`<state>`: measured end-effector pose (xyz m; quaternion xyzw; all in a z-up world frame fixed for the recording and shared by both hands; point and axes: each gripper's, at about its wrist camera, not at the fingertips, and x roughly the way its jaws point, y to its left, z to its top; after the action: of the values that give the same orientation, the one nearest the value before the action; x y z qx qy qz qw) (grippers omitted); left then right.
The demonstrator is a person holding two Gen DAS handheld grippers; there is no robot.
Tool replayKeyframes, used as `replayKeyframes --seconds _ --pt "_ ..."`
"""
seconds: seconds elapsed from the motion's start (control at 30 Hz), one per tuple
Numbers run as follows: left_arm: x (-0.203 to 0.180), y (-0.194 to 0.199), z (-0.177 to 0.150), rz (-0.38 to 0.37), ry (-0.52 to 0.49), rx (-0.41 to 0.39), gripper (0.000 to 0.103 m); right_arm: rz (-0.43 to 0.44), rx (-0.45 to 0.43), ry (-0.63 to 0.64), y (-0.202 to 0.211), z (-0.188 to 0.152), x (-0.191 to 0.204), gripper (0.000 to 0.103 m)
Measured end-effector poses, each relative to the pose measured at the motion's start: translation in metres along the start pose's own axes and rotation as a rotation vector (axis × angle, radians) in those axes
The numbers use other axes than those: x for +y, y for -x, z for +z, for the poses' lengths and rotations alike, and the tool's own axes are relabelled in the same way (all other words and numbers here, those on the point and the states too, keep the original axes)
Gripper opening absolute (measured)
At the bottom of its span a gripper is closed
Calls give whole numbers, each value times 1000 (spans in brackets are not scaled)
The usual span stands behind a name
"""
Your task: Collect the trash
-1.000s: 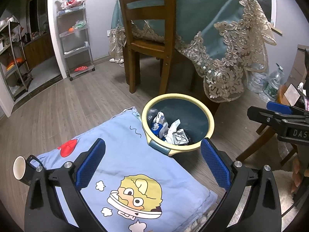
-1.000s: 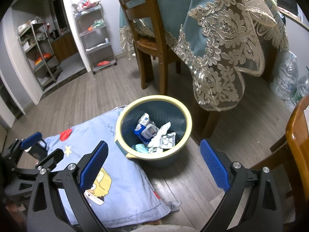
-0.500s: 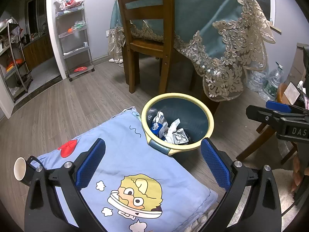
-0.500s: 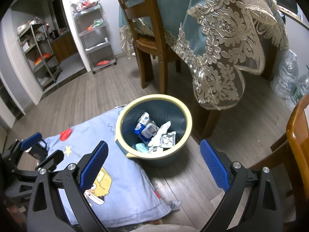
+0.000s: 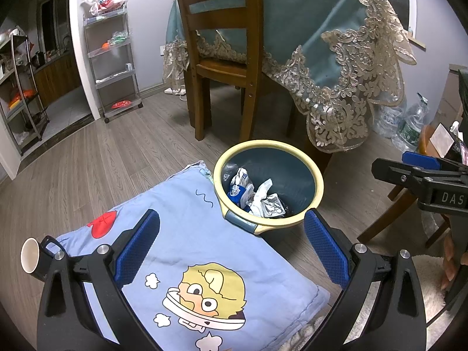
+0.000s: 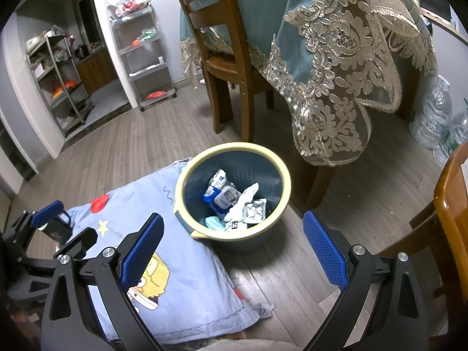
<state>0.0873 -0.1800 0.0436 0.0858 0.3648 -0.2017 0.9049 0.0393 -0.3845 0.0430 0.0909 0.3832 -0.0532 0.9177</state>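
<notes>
A dark blue trash bin with a pale yellow rim [image 5: 317, 181] [image 6: 288, 184] stands on the wood floor beside a blue cartoon pillow [image 5: 187, 251] [image 6: 187, 269]. Crumpled wrappers and tissue [image 5: 257, 199] [image 6: 234, 204] lie inside it. My left gripper [image 5: 231, 248] is open and empty, above the pillow just short of the bin. My right gripper [image 6: 232, 248] is open and empty, over the bin's near edge. Each gripper also shows at the side of the other's view: the right one [image 5: 421, 169], the left one [image 6: 58, 228].
A black mug with a white inside [image 5: 32, 256] sits at the pillow's left corner. A wooden chair [image 5: 225, 58] and a table with a lace-edged teal cloth [image 5: 336, 58] stand behind the bin. Metal shelves [image 5: 114, 58] stand far left, water bottles [image 6: 433, 117] far right, another wooden chair [image 6: 453, 204] near right.
</notes>
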Motion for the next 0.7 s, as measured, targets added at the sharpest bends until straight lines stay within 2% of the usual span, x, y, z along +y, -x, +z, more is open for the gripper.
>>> replayKeyframes --seconds 0.5,0.7 --pt "-3 0 1 -12 -22 11 97 -1 4 -5 0 -4 1 95" --pt "7 7 5 -17 19 9 97 -32 29 16 -2 -10 11 96"
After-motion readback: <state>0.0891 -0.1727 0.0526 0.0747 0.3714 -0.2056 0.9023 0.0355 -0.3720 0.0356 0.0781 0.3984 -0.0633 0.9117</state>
